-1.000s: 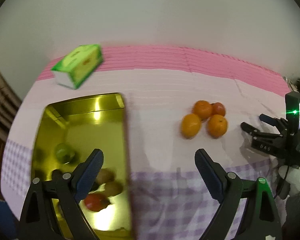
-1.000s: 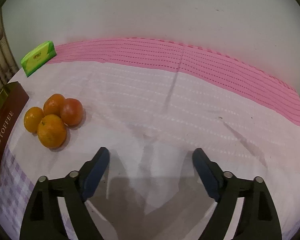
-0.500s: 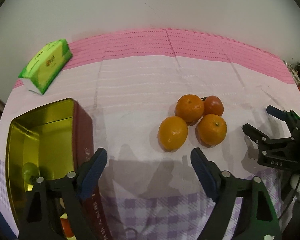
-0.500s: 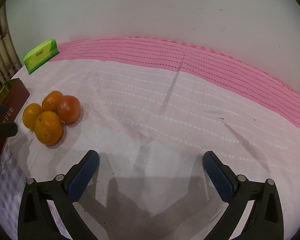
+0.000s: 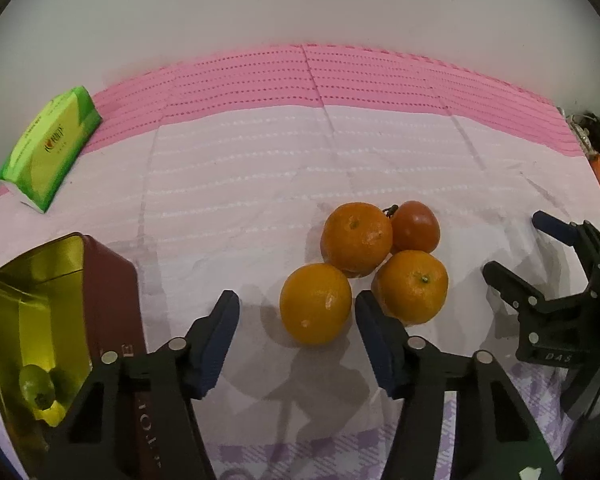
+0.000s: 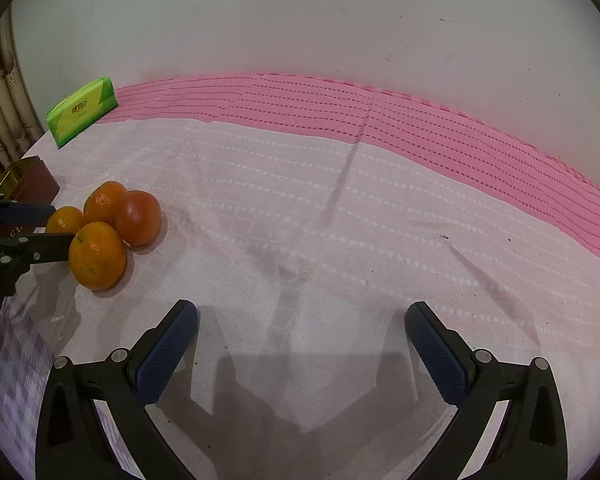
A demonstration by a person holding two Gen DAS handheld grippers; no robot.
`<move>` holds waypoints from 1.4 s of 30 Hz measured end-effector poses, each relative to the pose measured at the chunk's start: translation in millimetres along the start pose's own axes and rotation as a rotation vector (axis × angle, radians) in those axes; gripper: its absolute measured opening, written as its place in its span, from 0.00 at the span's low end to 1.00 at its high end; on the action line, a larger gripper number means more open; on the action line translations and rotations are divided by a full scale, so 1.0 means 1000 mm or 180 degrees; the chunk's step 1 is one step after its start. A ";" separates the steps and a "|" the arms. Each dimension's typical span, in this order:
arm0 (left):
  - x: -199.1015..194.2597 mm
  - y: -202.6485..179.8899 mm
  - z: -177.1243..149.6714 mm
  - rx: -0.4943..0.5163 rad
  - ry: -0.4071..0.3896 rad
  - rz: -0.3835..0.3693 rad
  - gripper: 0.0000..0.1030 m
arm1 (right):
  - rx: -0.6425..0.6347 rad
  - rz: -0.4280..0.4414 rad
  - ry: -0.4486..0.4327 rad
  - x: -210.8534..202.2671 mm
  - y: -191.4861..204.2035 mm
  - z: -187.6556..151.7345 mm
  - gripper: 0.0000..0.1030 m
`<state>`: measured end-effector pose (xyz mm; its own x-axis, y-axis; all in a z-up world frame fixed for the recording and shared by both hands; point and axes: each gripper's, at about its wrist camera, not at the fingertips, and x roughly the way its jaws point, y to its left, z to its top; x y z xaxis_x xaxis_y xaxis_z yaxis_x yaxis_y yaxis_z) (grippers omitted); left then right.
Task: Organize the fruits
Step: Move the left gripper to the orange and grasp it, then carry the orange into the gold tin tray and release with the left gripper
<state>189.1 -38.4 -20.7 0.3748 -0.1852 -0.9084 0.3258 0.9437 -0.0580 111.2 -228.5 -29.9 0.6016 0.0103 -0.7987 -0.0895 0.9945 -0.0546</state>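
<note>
While closing, left tongs (image 5: 296, 312) straddle nearest orange (image 5: 315, 304), seemingly untouched, right tongs (image 6: 301, 330) wide.

Setting: a domestic room — most likely a home table set against a wall. A plain whitish wall (image 6: 300, 20) fills the upper half of both views. The table is covered by a cloth (image 6: 340, 208), pale pink with a deeper pink striped band at its far edge and lilac checks at lower left. A green pack of tissues (image 6: 82, 110) is seen at upper left. Patterned curtain folds (image 6: 0, 112) are visible along the left edge of the right wrist view. A toffee tin (image 5: 108, 288) — open, gold inside — is placed at lower left, and loose oranges (image 5: 356, 236) lie on the cloth.
</note>
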 end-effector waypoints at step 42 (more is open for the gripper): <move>-0.143 0.125 -0.098 -0.0902 -0.0436 0.0435 0.30 | -0.0004 0.0003 -0.0001 0.000 -0.001 0.000 1.00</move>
<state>90.5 132.7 61.5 0.5176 -0.0688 -0.8528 0.0175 0.9974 -0.0698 111.1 -229.5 -30.1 0.6017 0.0111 -0.7987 -0.0910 0.9943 -0.0548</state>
